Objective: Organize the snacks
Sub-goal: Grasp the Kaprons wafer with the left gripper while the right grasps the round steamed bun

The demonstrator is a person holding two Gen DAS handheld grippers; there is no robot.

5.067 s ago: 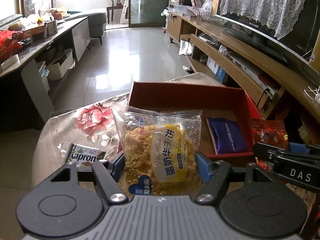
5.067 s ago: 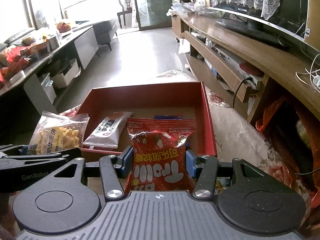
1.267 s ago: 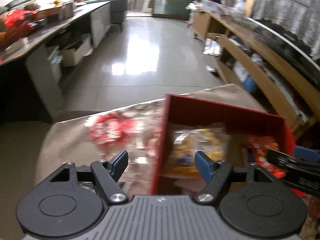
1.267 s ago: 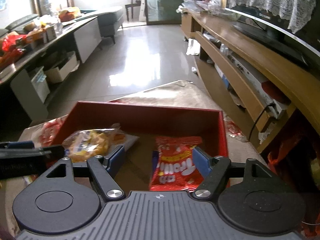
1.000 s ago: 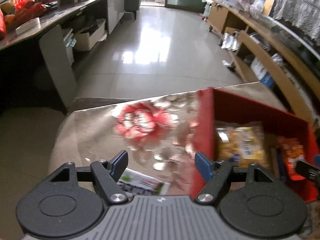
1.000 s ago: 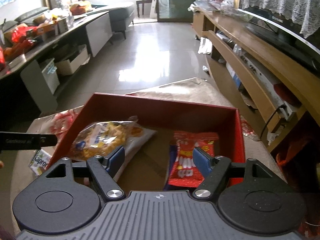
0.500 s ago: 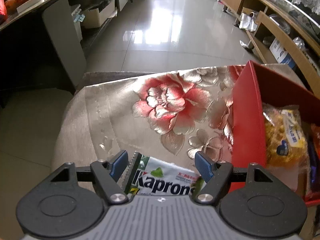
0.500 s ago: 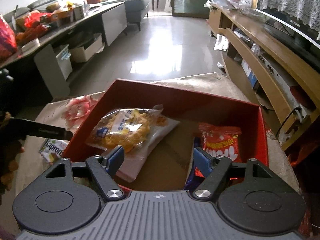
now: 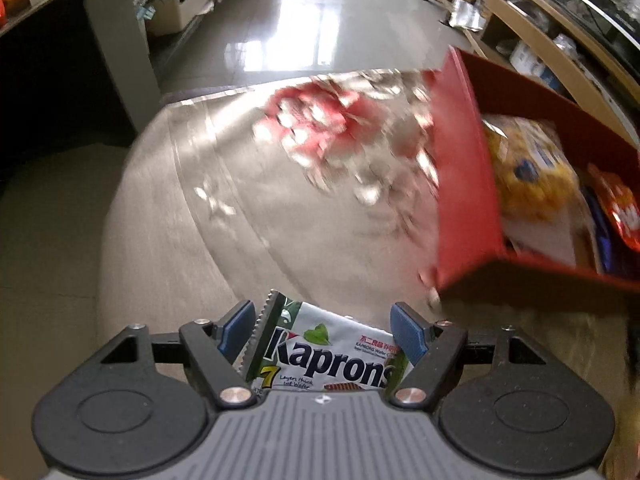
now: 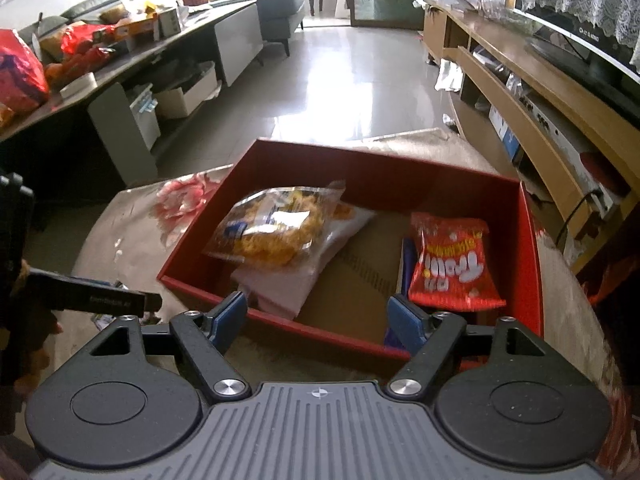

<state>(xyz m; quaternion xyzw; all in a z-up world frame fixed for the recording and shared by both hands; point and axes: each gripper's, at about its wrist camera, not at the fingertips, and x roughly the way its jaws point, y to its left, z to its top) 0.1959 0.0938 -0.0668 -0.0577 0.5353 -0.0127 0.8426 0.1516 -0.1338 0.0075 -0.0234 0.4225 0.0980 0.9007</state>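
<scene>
Kaprons wafer packet [image 9: 328, 350] outside red box [image 9: 460, 200], between spread left gripper [image 9: 326, 330] pads, untouched; best pinched squarely across both edges.

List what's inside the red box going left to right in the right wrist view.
Yellow snack bag → dark blue packet, mostly hidden → red snack bag, all inside the red box.

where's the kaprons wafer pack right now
In the left wrist view the wafer pack lies on the floral cloth between the open fingers of the left claw, outside the red box, off its near left corner.
</scene>
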